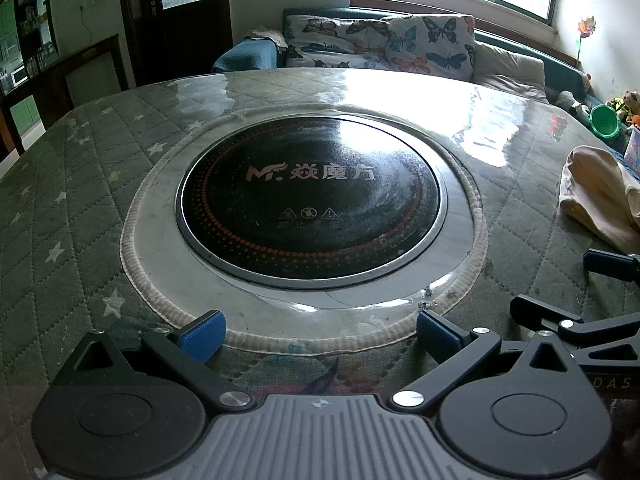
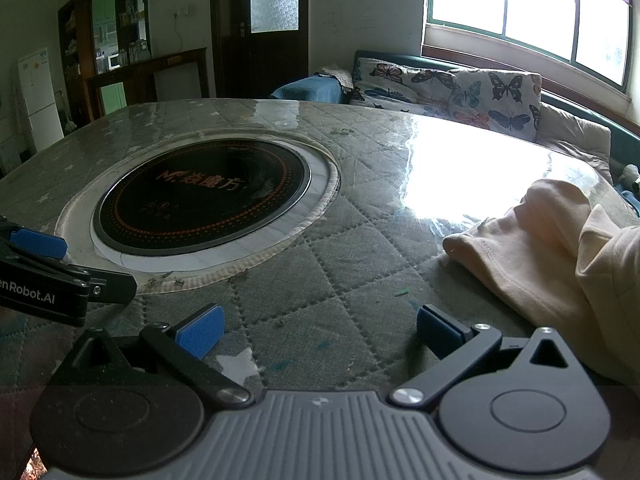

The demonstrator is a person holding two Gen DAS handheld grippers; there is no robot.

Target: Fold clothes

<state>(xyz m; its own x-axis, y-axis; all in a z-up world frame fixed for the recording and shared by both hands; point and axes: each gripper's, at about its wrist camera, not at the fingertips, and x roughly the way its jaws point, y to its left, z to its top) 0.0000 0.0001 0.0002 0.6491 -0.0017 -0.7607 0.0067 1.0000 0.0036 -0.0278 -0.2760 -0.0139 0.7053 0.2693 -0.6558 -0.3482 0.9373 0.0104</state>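
Waiting stage: both tools hover low over the near edge of the table [image 2: 304, 280], nothing picked up, so folding has not begun by the look of it.
Left gripper [image 1: 320, 334]: its two blue pads are spread wide with nothing between them; it faces the round cooktop [image 1: 310, 196] set in the table's middle.
Right gripper [image 2: 320, 332]: also spread wide and empty, just beside the left one, pointing over bare quilted cover.
Garment [image 2: 560, 256]: one cream piece of clothing, bunched in a loose heap at the right side of the table, to the right of the right gripper and apart from its pads; in the left view it shows at the far right edge [image 1: 600, 200].
Why so: the wide spread probably readies each tool to pinch an edge of cloth; the right one sits nearer, so it likely reaches first.
Count: two grippers, four blue pads, one garment, one cooktop.
Background: a sofa with two butterfly cushions [image 2: 448, 84] beyond the table, under the window.
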